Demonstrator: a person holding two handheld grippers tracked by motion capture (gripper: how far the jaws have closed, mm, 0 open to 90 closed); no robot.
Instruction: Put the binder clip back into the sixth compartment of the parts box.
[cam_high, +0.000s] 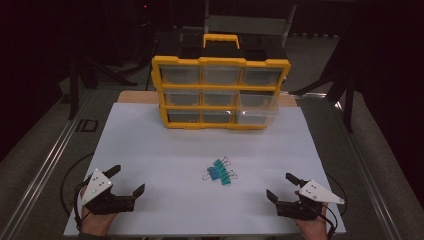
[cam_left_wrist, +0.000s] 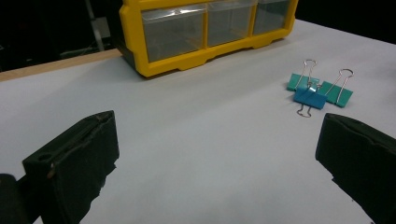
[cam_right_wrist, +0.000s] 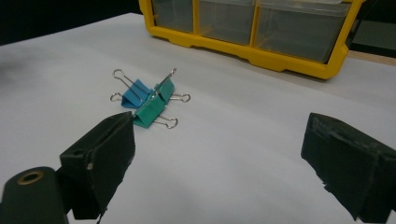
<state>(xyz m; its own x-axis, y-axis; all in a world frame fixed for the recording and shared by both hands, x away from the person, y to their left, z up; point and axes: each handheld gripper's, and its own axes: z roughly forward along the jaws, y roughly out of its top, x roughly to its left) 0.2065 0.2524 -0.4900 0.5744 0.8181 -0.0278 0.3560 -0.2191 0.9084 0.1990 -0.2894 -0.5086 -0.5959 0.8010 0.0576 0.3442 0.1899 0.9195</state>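
Three binder clips (cam_high: 220, 172), two green and one blue, lie huddled on the white sheet (cam_high: 165, 150) near the table's middle. From the left gripper view the clips (cam_left_wrist: 317, 91) sit far to the right; from the right gripper view the clips (cam_right_wrist: 149, 100) sit ahead and left. My left gripper (cam_high: 127, 180) rests low at the near left, open, nothing between its jaws. At the near right my right gripper (cam_high: 282, 186) is open and empty too. Behind the clips stands a yellow drawer organizer (cam_high: 220, 92) with clear drawers.
The organizer's lower right drawers (cam_high: 257, 107) stick out a little. A black handle with a yellow grip (cam_high: 220, 40) tops the organizer. Wooden table edge (cam_high: 135, 96) shows behind the sheet. Dark stands and floor surround the table.
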